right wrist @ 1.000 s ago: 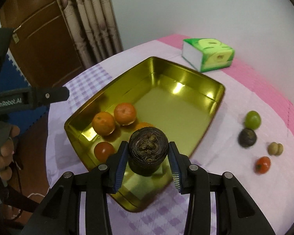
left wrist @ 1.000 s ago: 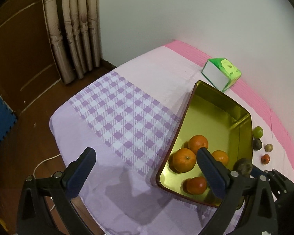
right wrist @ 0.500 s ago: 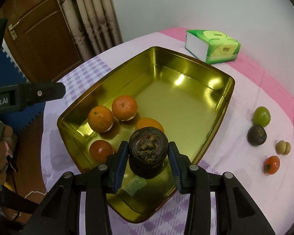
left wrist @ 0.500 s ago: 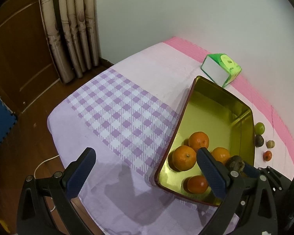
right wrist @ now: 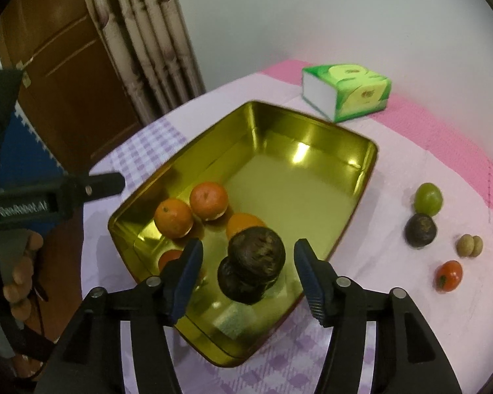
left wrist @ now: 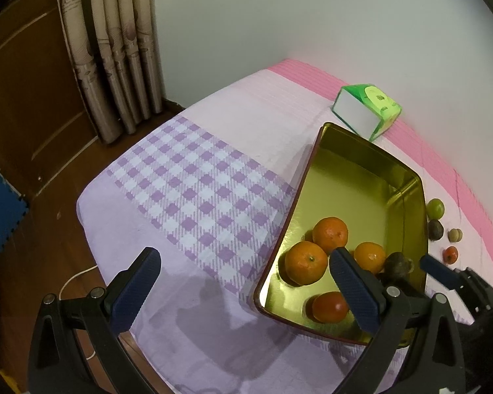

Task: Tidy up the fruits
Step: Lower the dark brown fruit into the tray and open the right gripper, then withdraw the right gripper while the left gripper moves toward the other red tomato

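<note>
A gold tin tray [right wrist: 315,138] [left wrist: 407,184] on the bed holds three oranges [right wrist: 208,200] and a red fruit [left wrist: 330,307]. My right gripper [right wrist: 248,272] is open above the tray's near corner. A dark brown fruit [right wrist: 256,256] sits between its fingers, free of both pads, with its reflection below; it also shows in the left wrist view [left wrist: 397,262]. My left gripper [left wrist: 243,292] is open and empty over the checked cloth, left of the tray. A green fruit [right wrist: 428,198], a dark fruit [right wrist: 420,229], a tan pair [right wrist: 469,245] and a small red fruit [right wrist: 448,275] lie right of the tray.
A green tissue box [right wrist: 346,95] [left wrist: 366,111] lies beyond the tray near the white wall. The bed's edge [left wrist: 92,216] drops to a wooden floor on the left, with curtains [left wrist: 115,49] and a brown door [right wrist: 65,65] behind.
My right gripper has opened and let go of the dark brown fruit, which now sits lower over the tray's near corner. The left gripper has barely moved.
</note>
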{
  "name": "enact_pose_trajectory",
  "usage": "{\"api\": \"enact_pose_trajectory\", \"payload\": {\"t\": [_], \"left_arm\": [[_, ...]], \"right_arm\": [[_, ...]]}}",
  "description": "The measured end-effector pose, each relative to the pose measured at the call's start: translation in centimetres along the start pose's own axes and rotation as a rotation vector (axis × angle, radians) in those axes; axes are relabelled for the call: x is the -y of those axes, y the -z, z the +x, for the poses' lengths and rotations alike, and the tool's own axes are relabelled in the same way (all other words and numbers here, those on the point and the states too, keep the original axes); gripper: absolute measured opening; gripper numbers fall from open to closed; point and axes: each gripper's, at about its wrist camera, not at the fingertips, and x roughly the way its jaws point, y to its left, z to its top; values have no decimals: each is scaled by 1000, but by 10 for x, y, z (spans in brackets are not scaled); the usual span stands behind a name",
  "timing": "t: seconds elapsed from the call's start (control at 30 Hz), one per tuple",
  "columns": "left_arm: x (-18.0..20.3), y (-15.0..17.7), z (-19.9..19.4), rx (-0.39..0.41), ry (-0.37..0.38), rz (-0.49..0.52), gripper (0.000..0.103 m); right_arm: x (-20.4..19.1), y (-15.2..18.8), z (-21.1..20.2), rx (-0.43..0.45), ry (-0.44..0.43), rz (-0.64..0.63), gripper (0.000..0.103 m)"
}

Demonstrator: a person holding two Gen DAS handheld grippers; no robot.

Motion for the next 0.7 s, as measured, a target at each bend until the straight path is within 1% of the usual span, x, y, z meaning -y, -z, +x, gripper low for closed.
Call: {"api": "enact_pose_trajectory", "payload": {"t": [0.13, 0.23, 0.3, 0.43, 0.63, 0.7], "left_arm": [[4, 1, -2, 9, 5, 16, 102], [9, 1, -4, 26, 12, 41, 102], [14, 3, -6, 43, 13, 68, 102], [31, 8, -11, 75, 13, 152, 102], [57, 16, -18, 105, 51, 238, 102], [72, 20, -22, 114, 64, 276, 102]], "right_arm": [[22, 3, -20, 63, 44, 44, 60], [50, 9, -31, 84, 113, 88, 61], [77, 17, -39, 89, 193, 122, 62], [135, 41, -52, 79, 328, 209, 65], [213, 75, -64, 37, 457, 331, 67], [236, 84, -65, 19, 483, 359, 67]]}}
